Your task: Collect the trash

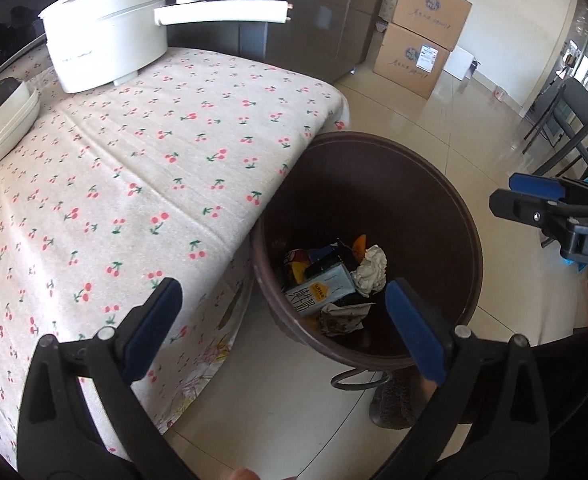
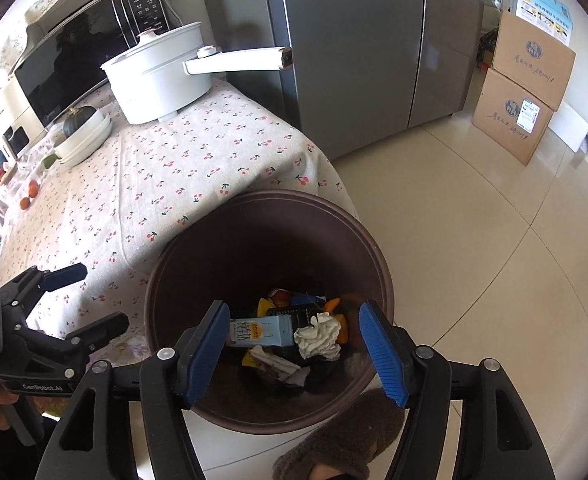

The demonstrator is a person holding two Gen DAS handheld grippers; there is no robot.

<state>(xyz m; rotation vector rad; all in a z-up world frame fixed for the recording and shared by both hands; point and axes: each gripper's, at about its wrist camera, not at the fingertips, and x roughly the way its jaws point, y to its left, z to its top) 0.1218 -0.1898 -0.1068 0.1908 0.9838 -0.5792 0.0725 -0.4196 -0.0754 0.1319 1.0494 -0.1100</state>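
A dark brown trash bin point(image 1: 446, 184) point(image 2: 197, 248) stands on the floor against the table's edge. In it lie a light blue milk carton point(image 1: 322, 286) point(image 2: 261, 330), a crumpled white tissue point(image 1: 372, 266) point(image 2: 320, 338), a crumpled wrapper point(image 1: 342, 316) and orange and dark scraps. My left gripper point(image 1: 285, 316) is open and empty, above the table's edge and the bin's near rim. My right gripper point(image 2: 294, 340) is open and empty, directly over the bin. Each gripper also shows in the other's view, the right one point(image 1: 534, 200) and the left one point(image 2: 81, 300).
The table has a cherry-print cloth point(image 1: 133, 168) point(image 2: 165, 168). On it stand a white pot with a long handle point(image 1: 109, 28) point(image 2: 161, 76) and a white dish holding a dark squash point(image 1: 5, 120) point(image 2: 81, 132). A grey fridge point(image 2: 354, 40), cardboard boxes point(image 1: 422, 36) point(image 2: 522, 92) and chairs point(image 1: 570, 120) stand around.
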